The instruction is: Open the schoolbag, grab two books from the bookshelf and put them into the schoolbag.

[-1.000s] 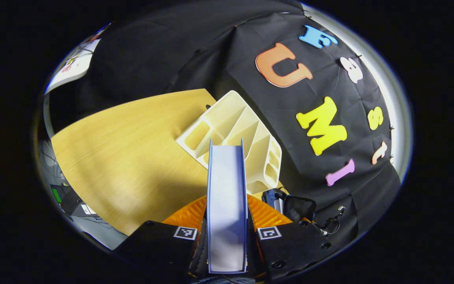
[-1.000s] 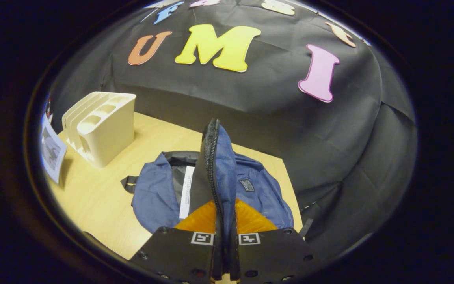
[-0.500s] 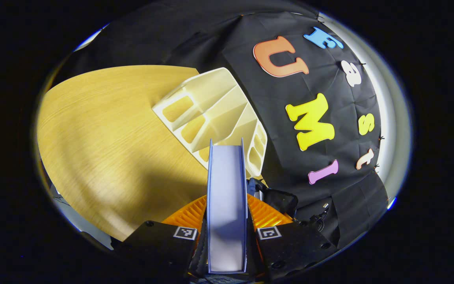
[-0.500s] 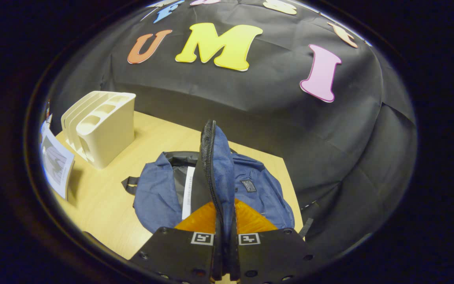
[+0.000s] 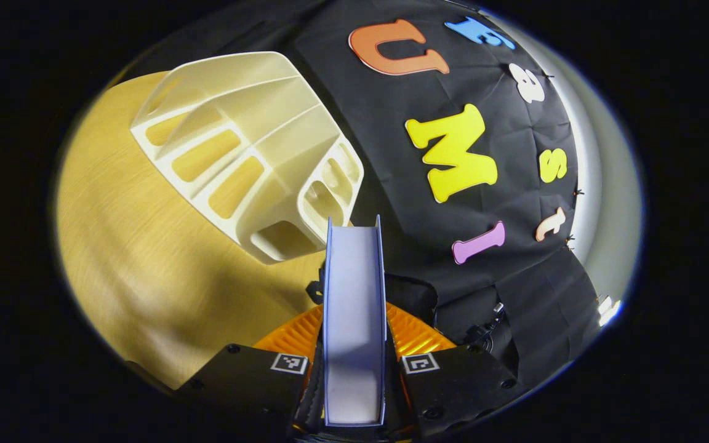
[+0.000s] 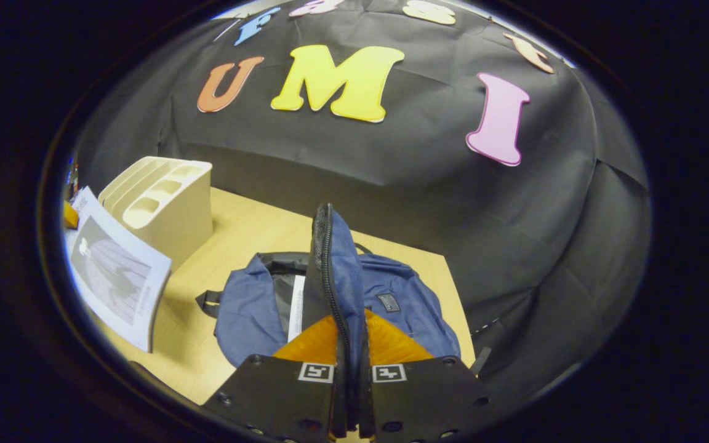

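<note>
Compared with a second ago, the cream bookshelf (image 5: 250,154) looms much larger in the left gripper view and has slid up toward the top left, its divided slots now open to the camera with the wood counter (image 5: 127,271) visible through its cut-outs; the left hand-held gripper (image 5: 354,344) has plainly swung closer to it while keeping the same hold. That gripper pinches a book (image 5: 354,320) edge-on, both fingers pressed against its covers, the pale page block running straight up the middle of the view and its far end overlapping the near corner of the bookshelf. In the right gripper view the change is at the left edge: the same book (image 6: 117,274), seen here by its pale printed cover, has come well into view, held in the air in front of the bookshelf (image 6: 160,203) and left of the schoolbag (image 6: 391,301), where before only a sliver of it showed. The right hand-held gripper (image 6: 348,363) has barely moved; its fingers are pressed together on the zippered flap (image 6: 330,264) of the blue schoolbag, holding it lifted upright so the dark lining and a white tag inside are exposed. The schoolbag lies on the counter (image 6: 250,227) near the black cloth wall, a dark strap trailing from its left side.
</note>
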The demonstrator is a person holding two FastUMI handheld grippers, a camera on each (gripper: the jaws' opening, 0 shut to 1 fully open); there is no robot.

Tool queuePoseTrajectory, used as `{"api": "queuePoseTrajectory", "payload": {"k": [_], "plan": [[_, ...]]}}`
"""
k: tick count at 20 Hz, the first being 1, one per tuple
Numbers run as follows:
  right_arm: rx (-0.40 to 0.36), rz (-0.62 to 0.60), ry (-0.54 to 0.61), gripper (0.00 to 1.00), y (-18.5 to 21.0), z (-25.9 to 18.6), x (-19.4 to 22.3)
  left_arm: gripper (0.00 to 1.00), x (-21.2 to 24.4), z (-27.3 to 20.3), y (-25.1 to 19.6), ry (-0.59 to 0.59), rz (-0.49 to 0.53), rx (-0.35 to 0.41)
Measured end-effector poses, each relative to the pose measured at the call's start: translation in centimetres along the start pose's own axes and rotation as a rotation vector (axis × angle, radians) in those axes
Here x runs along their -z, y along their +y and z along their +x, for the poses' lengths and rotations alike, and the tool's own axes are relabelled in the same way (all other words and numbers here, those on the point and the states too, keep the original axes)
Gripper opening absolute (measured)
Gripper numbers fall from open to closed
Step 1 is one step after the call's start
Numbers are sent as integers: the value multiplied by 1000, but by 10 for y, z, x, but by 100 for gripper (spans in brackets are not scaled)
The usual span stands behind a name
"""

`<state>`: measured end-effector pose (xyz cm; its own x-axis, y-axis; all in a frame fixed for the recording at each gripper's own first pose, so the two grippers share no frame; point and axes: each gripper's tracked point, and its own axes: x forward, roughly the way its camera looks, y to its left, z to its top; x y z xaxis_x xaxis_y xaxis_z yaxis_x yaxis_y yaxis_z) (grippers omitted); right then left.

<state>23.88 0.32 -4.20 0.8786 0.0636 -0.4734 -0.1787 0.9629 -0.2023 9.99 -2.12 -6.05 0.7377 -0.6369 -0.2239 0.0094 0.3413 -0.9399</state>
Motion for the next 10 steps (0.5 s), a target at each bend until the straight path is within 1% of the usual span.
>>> {"api": "queuePoseTrajectory", "payload": {"k": [2,6,10], "plan": [[-10,-12,-17,8,-3,-1,-8,41,3,23,-18,11,17,14],[2,-36,-53,8,-18,-4,-29,41,19,67,-40,41,69,19],[7,-46,-93,8,-33,-10,-49,41,20,118,-70,40,81,33]]}}
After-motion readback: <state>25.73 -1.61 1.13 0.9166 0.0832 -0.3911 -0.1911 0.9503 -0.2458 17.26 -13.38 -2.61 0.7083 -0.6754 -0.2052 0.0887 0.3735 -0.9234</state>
